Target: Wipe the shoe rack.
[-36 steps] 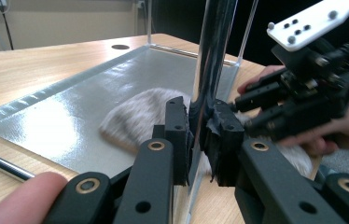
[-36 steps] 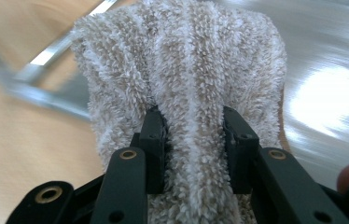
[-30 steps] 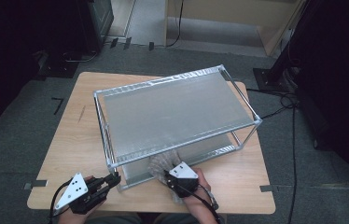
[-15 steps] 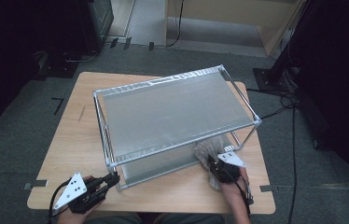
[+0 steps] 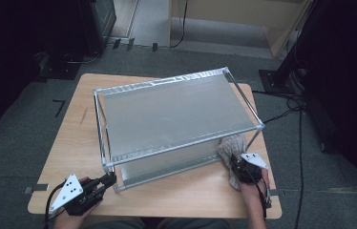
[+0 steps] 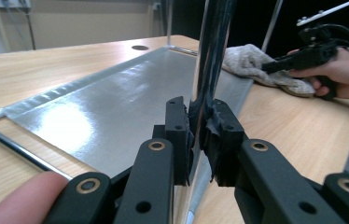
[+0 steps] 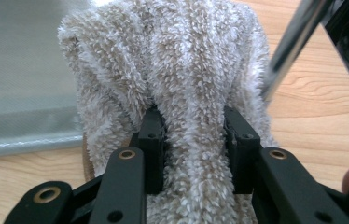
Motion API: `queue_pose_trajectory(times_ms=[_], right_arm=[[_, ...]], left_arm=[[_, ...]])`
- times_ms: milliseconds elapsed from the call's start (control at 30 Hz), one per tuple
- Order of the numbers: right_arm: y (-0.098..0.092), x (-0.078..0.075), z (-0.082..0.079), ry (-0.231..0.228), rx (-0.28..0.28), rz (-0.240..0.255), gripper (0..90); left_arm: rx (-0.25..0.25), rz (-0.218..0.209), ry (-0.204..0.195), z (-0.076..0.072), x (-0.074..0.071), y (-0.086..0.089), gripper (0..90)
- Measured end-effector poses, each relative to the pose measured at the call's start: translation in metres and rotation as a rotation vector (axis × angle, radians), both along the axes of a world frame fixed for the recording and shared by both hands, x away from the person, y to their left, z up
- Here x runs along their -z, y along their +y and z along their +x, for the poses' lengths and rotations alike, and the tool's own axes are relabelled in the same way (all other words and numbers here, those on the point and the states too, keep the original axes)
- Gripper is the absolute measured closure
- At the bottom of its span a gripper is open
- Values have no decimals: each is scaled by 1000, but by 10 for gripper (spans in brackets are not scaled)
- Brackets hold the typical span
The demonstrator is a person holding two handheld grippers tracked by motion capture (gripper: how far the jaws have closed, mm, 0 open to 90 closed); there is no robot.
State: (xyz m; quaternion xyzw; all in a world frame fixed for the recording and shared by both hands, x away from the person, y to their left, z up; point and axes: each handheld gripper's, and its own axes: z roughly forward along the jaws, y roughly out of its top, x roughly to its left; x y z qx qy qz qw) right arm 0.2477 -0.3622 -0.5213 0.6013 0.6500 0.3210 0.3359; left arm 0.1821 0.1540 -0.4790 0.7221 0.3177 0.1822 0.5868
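Right gripper (image 5: 237,164) has its jaws clenched on a bunched towel (image 7: 182,79), which sits at the near right corner of the metal rack (image 5: 176,114), against the lower shelf (image 6: 116,93) edge. The shelf's long axis runs leftward from there. Left gripper (image 5: 107,180) has its jaws clamped on the near left corner post (image 6: 212,70), on the counter (image 5: 186,195).

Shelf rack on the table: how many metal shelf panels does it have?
2. The upper shelf panel sits on top of the rack, spanning its frame. The lower shelf panel lies just above the tabletop, where the cloth in the right gripper touches its end.
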Motion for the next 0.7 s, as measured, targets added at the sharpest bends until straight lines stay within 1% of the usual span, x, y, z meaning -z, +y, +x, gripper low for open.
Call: queue_pose_trajectory(times_ms=[100, 200, 300, 433, 467, 500, 533, 567, 600, 633, 667, 700], right_arm=[[-1, 0, 1, -1, -6, -6, 664], [-1, 0, 1, 3, -5, 3, 666], [-2, -2, 2, 1, 4, 50, 673], [7, -12, -3, -38, -39, 33, 679], [7, -12, -3, -38, -39, 33, 679], [11, -18, -9, -48, -45, 34, 680], [12, -20, -12, -52, -47, 40, 680], [12, -22, -16, -57, -46, 47, 680], [13, -24, -19, -63, -47, 53, 680], [13, -26, -24, -68, -45, 60, 680], [12, -28, -28, -73, -47, 59, 679], [11, -29, -32, -76, -45, 62, 679]], left_arm=[[-16, -5, 3, 2, 0, 3, 803], [-20, -8, 4, 2, 0, 3, 803], [-11, -13, 5, 1, 1, 2, 802], [-16, -7, 1, -1, 1, -1, 802], [-16, -7, 1, -1, 1, -1, 799], [-15, -9, 1, -1, 1, 0, 799], [-13, -5, 1, -1, 1, 0, 797], [-5, -7, 6, 0, 0, 0, 793], [18, -11, 17, 1, 0, 1, 785], [55, -9, 27, 3, -1, 2, 750], [86, 5, 27, 4, -1, 2, 694], [94, 22, 13, 4, -2, 3, 683]])
